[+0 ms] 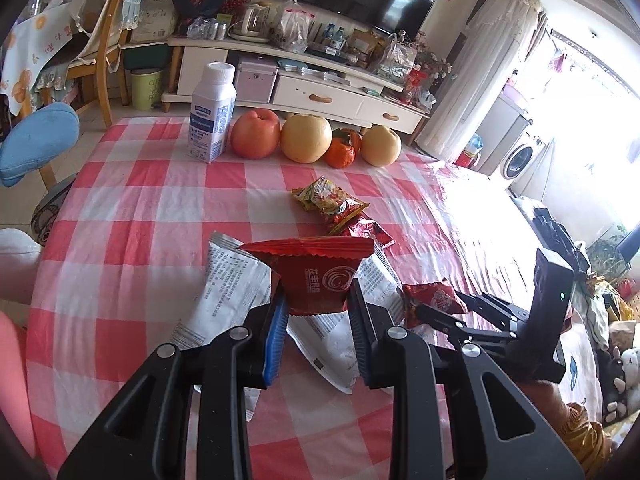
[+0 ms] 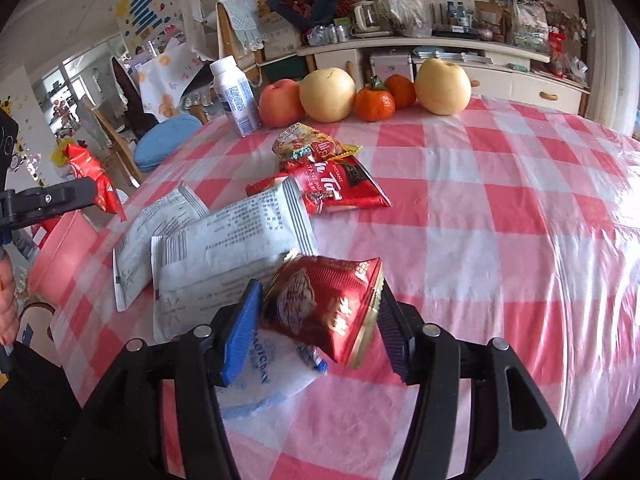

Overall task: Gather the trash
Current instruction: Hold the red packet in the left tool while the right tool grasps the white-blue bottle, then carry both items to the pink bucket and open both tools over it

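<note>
My left gripper [image 1: 318, 300] is shut on a red wrapper with a white swirl logo [image 1: 316, 276] and holds it above the table; the same wrapper [image 2: 94, 180] shows at the far left of the right wrist view. My right gripper [image 2: 320, 312] has its jaws around a red foil wrapper [image 2: 324, 304] on the checked tablecloth [image 2: 500, 208]; it also shows in the left wrist view [image 1: 436, 298]. White wrappers [image 2: 224, 240] lie beside it. A red instant-drink packet [image 2: 336, 192] and a yellow-green snack wrapper [image 2: 308, 144] lie farther back.
A pink bin [image 2: 60, 260] stands by the table's left edge. At the far edge stand a white bottle [image 1: 212, 116], an apple [image 1: 255, 133], two pears [image 1: 306, 138] and tangerines [image 1: 340, 152]. A blue-cushioned chair [image 1: 36, 144] is at the left.
</note>
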Demonstrator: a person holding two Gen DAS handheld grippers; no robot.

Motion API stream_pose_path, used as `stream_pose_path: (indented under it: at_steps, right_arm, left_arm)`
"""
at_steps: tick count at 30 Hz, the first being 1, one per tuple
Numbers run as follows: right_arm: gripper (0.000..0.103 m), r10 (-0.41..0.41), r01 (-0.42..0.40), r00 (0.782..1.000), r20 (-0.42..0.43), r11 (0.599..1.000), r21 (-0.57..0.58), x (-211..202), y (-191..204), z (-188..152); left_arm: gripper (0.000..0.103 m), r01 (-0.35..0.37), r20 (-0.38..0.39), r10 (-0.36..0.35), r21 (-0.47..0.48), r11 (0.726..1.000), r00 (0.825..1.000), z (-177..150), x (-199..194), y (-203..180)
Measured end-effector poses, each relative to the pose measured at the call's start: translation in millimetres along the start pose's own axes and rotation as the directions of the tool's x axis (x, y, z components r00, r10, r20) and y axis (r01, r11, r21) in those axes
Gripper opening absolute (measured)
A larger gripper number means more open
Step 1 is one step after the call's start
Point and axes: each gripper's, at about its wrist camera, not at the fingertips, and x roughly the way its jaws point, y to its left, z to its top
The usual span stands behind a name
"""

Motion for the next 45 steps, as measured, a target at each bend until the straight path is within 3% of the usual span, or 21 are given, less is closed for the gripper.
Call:
stream_pose_path:
  at_steps: [6, 14, 25, 28, 38, 45]
  right_arm:
    - [0.058, -0.073, 0.072, 0.997, 0.01, 0.996, 0.054, -20.8, 16.3, -24.9]
    - [0.058, -0.01, 0.019, 0.998, -0.058, 0.989, 0.147, -8.8, 35.8, -44.3]
    - [0.058, -0.04, 0.042, 0.999, -0.011, 0.986, 0.164, 7.6, 55.4, -33.1]
    - [0.055, -0.07, 0.068, 0.997, 0.012, 0.991, 0.119, 7.6, 63.7, -30.9]
    - [0.02, -0.01, 0.005, 0.999, 0.05, 0.995, 0.1, -7.5, 74.7, -19.8]
    - [0.018, 0.002, -0.007, 0.998, 0.066, 0.997, 0.076, -18.0, 88.2, -17.0]
  left_arm:
    - [0.031, 0.029, 0.01, -0.029, 0.011, 1.0, 1.0, -2.5, -8.0, -0.7]
    - [0.031, 0.061, 0.02, -0.061, 0.007, 0.998, 0.998, -8.1, -19.9, 6.9]
    - [0.031, 0.076, 0.038, -0.075, -0.019, 0.997, 0.996, -12.5, -32.5, 24.5]
    - [0.031, 0.077, 0.044, -0.076, -0.028, 0.997, 0.996, -13.3, -35.4, 29.1]
    - [0.031, 0.072, 0.054, -0.069, -0.047, 0.996, 0.996, -17.8, -47.5, 44.8]
    - [0.031, 0.074, 0.066, -0.07, -0.066, 0.995, 0.995, -20.1, -57.5, 55.6]
